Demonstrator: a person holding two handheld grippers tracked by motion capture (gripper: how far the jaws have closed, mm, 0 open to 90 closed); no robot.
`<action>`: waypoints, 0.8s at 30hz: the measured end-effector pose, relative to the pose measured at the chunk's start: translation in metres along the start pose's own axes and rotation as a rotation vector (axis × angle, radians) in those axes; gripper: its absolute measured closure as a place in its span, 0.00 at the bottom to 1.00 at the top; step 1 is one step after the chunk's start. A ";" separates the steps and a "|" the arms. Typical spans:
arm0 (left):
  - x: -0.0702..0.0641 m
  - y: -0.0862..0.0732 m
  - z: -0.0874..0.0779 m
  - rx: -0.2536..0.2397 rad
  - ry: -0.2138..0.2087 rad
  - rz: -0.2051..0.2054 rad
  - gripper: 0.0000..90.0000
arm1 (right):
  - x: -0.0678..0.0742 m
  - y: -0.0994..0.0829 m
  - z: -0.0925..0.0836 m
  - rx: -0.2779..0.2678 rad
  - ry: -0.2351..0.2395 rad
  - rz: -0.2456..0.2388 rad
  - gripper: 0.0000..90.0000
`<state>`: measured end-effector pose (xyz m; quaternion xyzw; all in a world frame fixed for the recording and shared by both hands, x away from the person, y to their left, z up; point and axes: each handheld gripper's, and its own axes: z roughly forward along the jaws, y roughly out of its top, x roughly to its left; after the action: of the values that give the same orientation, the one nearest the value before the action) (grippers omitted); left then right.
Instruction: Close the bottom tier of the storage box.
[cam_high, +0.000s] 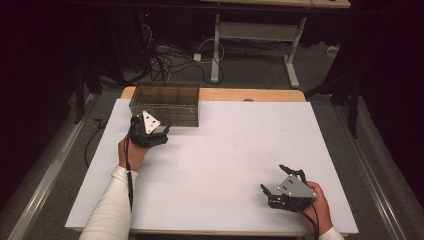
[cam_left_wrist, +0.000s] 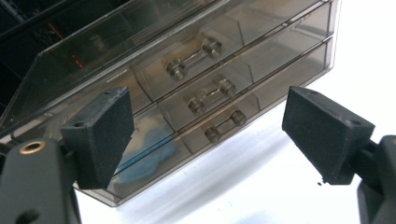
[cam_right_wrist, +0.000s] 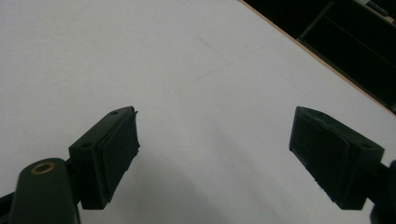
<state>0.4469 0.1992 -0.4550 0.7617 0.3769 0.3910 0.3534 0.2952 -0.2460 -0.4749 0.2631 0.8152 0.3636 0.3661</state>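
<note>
White matte board (cam_high: 220, 165) covers the wooden table, dark floor and cables beyond. At its far left corner stands a smoky transparent plastic drawer chest (cam_high: 165, 104), long axis along the far edge, three stacked drawers with barbell-shaped clear handles (cam_left_wrist: 215, 97). Directly before the chest, the left gripper (cam_high: 144, 116) faces those handles, black foam-faced jaws spread wide, empty. Well apart from the chest, the right gripper (cam_high: 274, 184) rests, jaws likewise apart.

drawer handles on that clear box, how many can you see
3, one on each drawer front of the box, stacked: top handle, middle handle, bottom handle. None looks hidden.
</note>
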 end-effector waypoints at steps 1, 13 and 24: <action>-0.001 0.001 -0.001 -0.002 -0.003 0.003 0.18 | 0.000 0.000 0.000 0.000 -0.001 0.001 0.18; -0.011 0.009 -0.007 -0.045 -0.018 0.024 0.18 | -0.002 0.000 0.000 -0.003 -0.019 0.015 0.17; -0.020 0.015 -0.011 -0.065 -0.033 0.040 0.18 | -0.001 0.000 0.000 -0.004 -0.015 0.011 0.17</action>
<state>0.4335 0.1776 -0.4445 0.7634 0.3430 0.3975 0.3763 0.2954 -0.2465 -0.4740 0.2697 0.8101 0.3653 0.3709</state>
